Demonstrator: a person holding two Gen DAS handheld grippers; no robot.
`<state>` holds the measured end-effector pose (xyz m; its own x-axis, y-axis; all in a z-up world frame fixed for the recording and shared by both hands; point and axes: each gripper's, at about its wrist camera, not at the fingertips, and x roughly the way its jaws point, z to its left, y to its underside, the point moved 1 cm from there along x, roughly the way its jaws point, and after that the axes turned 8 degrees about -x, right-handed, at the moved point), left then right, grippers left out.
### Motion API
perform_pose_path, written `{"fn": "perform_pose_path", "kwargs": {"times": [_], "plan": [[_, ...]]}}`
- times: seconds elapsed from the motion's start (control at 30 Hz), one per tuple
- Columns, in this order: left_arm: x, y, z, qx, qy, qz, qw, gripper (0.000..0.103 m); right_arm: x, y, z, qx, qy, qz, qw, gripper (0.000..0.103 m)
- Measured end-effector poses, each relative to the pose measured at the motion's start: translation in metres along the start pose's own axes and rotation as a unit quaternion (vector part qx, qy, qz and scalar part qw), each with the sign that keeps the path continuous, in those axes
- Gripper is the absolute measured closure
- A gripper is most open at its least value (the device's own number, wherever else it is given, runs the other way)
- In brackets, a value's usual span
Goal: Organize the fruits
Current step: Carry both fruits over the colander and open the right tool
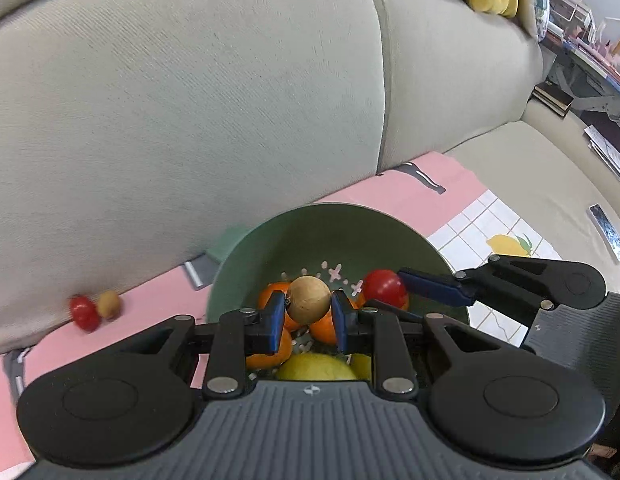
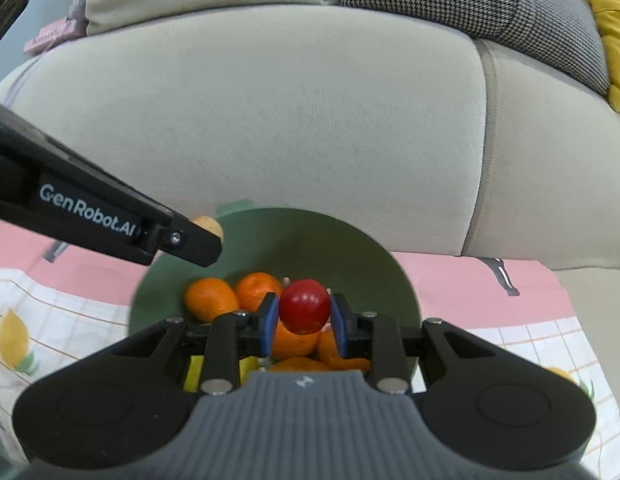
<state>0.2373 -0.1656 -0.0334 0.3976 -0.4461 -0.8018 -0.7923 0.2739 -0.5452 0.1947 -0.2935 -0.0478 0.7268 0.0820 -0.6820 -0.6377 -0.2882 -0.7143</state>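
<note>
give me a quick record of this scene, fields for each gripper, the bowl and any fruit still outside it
left hand-held gripper: shut on brown round fruit, above the bowl
right hand-held gripper: shut on red tomato, above the bowl
green bowl: holds oranges and yellow fruit
fruit outside bowl: small red fruit beside small tan fruit on pink cloth, at the sofa backrest

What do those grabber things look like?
Each hand-held gripper, left and right, is black plastic with two round discs, a grey ribbed body, silver pins and blue finger pads. White "GenRobot.AI" lettering runs along the left one's side.
</note>
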Motion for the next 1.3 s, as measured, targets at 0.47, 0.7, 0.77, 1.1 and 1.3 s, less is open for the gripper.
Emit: {"fn": "perform_pose_path", "kwargs": {"times": [0.47, 0.7, 0.77, 1.1, 1.3], "plan": [[0.054, -0.020, 0.002, -0.004, 0.019, 0.040, 0.9990, 0.075, 0.039, -0.004, -0.006, -0.079, -0.002, 0.023, 0.997, 0.078], [0.073, -0.024, 0.002, 0.000, 0.018, 0.050, 0.9986, 0.076, 0.048, -0.005, -0.003, -0.080, 0.004, 0.034, 0.996, 0.078], [0.077, -0.025, 0.002, 0.002, 0.018, 0.053, 0.9984, 0.075, 0.049, -0.004, -0.001, -0.082, 0.007, 0.038, 0.996, 0.078], [0.093, -0.023, -0.001, 0.013, 0.013, 0.063, 0.9978, 0.075, 0.059, -0.002, -0.005, -0.080, 0.013, 0.055, 0.995, 0.078], [0.092, -0.022, -0.003, 0.025, 0.008, 0.061, 0.9978, 0.072, 0.056, -0.004, 0.001, -0.083, 0.015, 0.056, 0.995, 0.078]]}}
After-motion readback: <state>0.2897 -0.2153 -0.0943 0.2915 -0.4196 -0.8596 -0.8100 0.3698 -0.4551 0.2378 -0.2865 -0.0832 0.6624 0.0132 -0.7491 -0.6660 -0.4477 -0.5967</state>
